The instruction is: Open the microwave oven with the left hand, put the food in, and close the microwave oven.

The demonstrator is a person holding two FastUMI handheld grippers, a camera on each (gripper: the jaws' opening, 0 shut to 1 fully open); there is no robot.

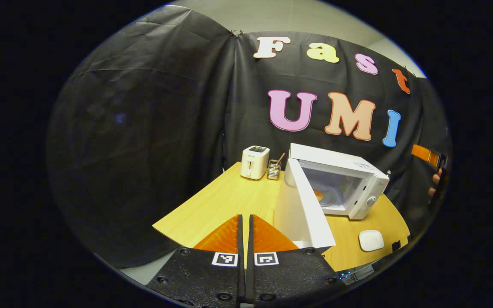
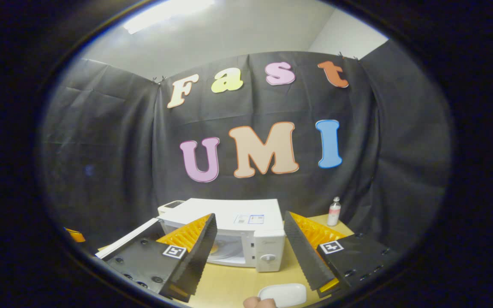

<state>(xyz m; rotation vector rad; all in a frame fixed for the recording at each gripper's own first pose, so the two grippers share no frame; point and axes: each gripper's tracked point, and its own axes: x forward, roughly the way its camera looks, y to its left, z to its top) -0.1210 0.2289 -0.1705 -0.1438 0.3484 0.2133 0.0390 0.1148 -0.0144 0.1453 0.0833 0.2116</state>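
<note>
Left of the microwave point(image 1: 336, 184), at the far edge of the table point(image 1: 225, 201), stand a toaster point(image 1: 254, 161) and a small holder with utensils point(image 1: 274, 169); you can leave both alone. Your microwave's door point(image 1: 304, 209) is swung wide open toward you, hinged on the oven's left side, and an orange item of food point(image 1: 318, 195) already sits on the turntable inside the cavity. So the opening and loading look done, and the step in hand is the closing. For that, bring your left gripper point(image 1: 245, 233) around to the outer face of the door, just left of the oven, and push it toward the cavity until it latches. That gripper's fingers are pressed together with nothing between them, close beside the door's lower edge; whether it touches the door you cannot tell. In front of the microwave's control panel lies a white dish point(image 2: 282, 294) on the table, seemingly empty. Right of the oven, near the wall, stands a small bottle point(image 2: 334, 211). Your right gripper point(image 2: 250, 248) hovers before the microwave with its fingers spread wide, holding nothing; keep it back from the door's swing.
</note>
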